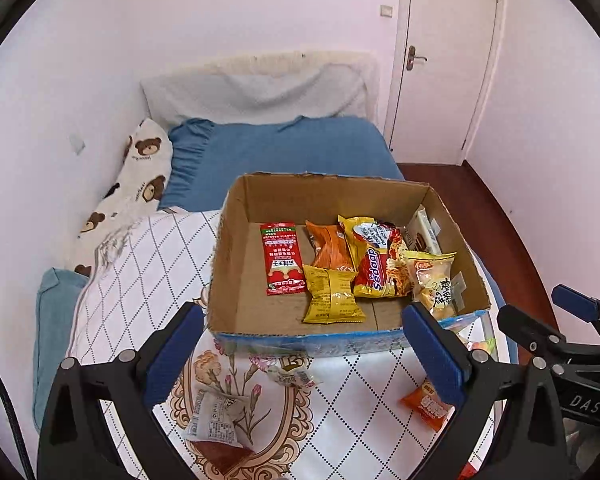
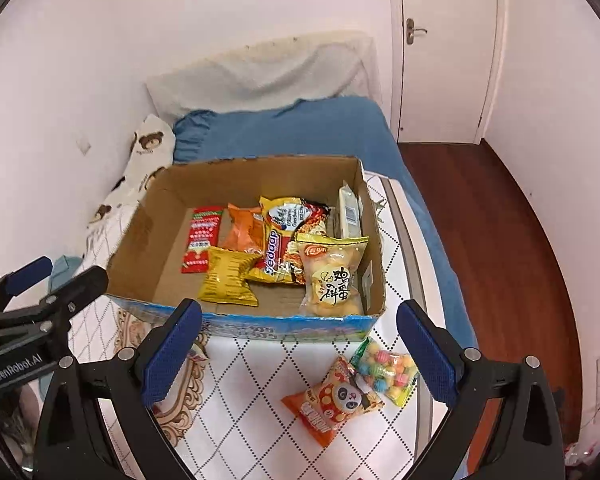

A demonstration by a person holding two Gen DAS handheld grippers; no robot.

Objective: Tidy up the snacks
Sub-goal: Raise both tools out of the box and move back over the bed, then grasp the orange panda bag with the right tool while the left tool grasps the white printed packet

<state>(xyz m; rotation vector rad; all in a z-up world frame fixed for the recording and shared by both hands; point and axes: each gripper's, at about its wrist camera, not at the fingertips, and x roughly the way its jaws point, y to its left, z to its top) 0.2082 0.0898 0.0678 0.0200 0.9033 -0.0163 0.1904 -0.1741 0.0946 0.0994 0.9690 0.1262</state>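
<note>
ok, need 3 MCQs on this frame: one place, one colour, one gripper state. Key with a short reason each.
1. Where is the panda snack pack?
A. in the cardboard box
B. on the quilt in front of the box
C. on the floor

2. What colour is the long flat sachet at the left of the snack row?
A. red
B. green
C. purple

3. The right gripper is:
A. shut on a pack
B. open, empty
C. out of view

Key: B, it lies outside the cardboard box, beside the candy bag; A, red wrapper; B, fingers spread with nothing between.
</note>
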